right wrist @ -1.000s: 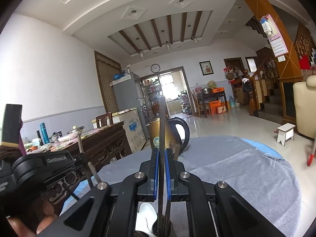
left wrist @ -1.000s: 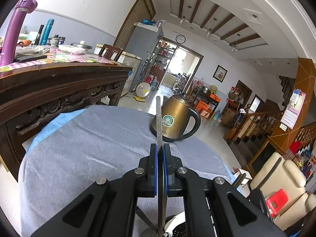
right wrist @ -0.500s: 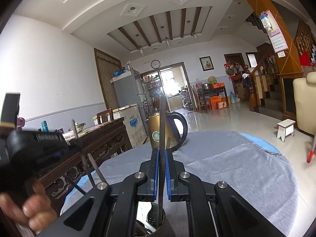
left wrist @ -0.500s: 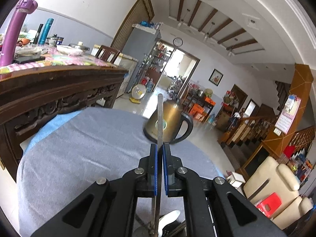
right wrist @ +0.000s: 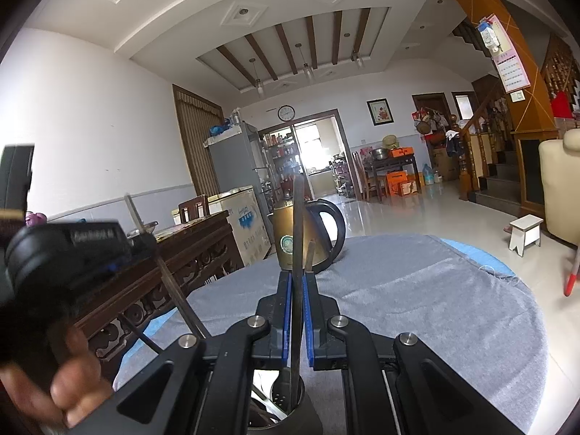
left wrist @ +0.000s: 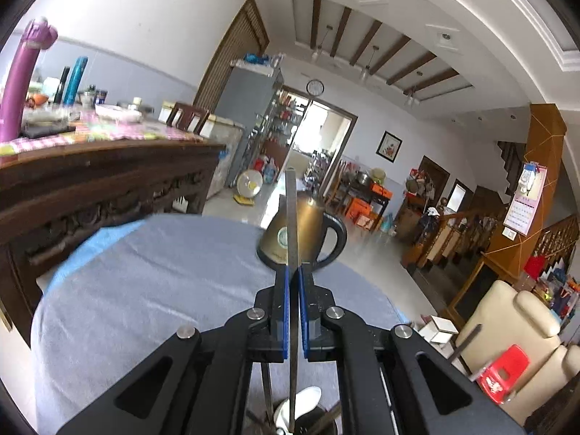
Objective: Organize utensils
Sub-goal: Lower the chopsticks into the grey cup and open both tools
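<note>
Both grippers point roughly level across the grey-clothed table, tipped slightly down. The left gripper is clamped tight on a thin metal utensil handle standing upright, its lower end down by a white spoon. The right gripper is pinched on another upright utensil above the dark holder. Versus a second ago, the brass kettle sits higher in the left view; both grips are unchanged.
</note>
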